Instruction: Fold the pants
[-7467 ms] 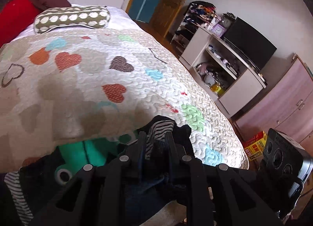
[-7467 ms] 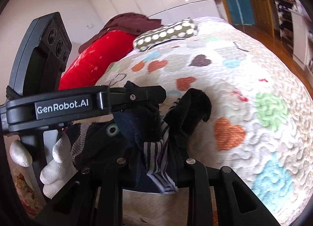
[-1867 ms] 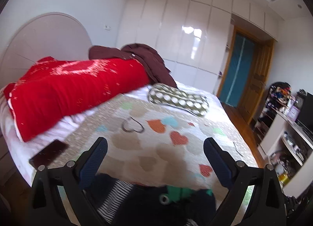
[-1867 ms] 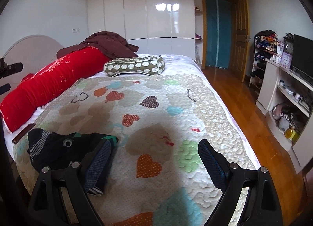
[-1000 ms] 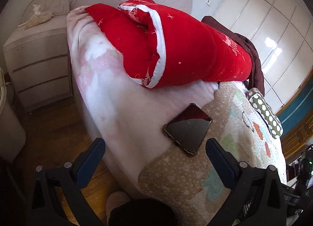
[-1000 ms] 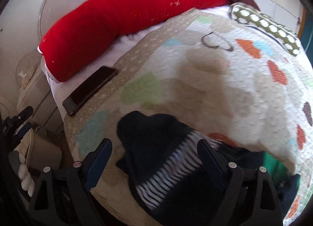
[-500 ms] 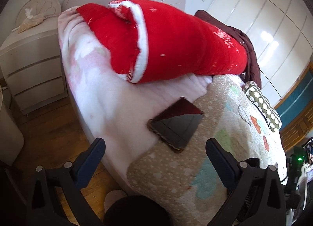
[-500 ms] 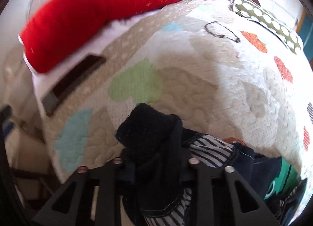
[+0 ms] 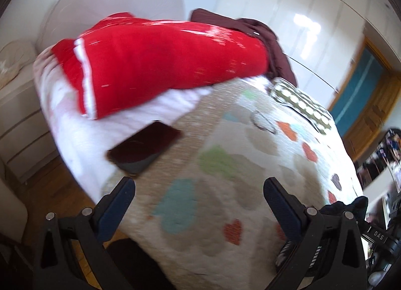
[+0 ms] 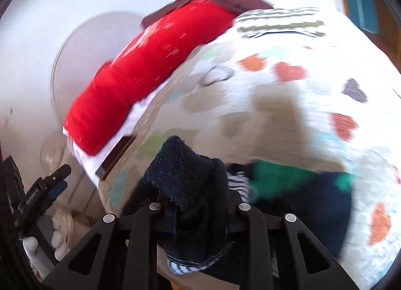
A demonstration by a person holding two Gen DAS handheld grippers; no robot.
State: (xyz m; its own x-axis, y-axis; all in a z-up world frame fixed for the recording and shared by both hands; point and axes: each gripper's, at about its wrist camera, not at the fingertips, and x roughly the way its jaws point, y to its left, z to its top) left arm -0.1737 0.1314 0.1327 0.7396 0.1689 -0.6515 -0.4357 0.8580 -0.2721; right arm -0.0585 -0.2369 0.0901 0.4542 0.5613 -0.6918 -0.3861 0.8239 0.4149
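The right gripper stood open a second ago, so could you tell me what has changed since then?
The right gripper has closed on the dark end of the pants, whose fabric now bunches between its fingers. The left gripper stays open and empty, its view swung from the bed's edge toward the quilt. The phone and red bolster lie unmoved.

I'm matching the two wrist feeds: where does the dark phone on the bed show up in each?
Left wrist: phone left of centre, lying across the quilt's edge onto the white sheet.
Right wrist: phone lower left, seen edge-on, beside the pants.
Shared landmark: red bolster just beyond it.
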